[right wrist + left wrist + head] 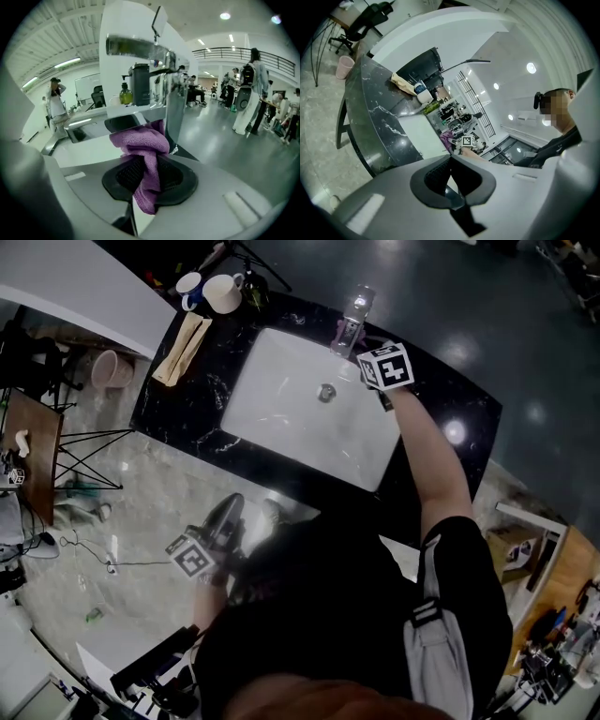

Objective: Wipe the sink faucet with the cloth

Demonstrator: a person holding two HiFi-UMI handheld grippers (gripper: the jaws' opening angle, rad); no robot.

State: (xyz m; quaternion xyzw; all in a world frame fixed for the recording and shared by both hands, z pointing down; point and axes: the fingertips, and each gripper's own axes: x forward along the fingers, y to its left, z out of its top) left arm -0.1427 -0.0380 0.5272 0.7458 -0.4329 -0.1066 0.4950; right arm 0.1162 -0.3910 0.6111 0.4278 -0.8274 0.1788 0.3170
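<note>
One purple cloth [140, 140] tight in right gripper [146, 174]

From here the cloth [140, 145] reads purple and the faucet [174, 108] shiny silver; the sink [281, 418] is white, in a black worktop [183, 404] veined with white. The folded towel [182, 348] is beige, one mug [223, 292] cream, the other mug [190, 285] blue and white. The floor [141, 502] is mottled pale grey.
</note>
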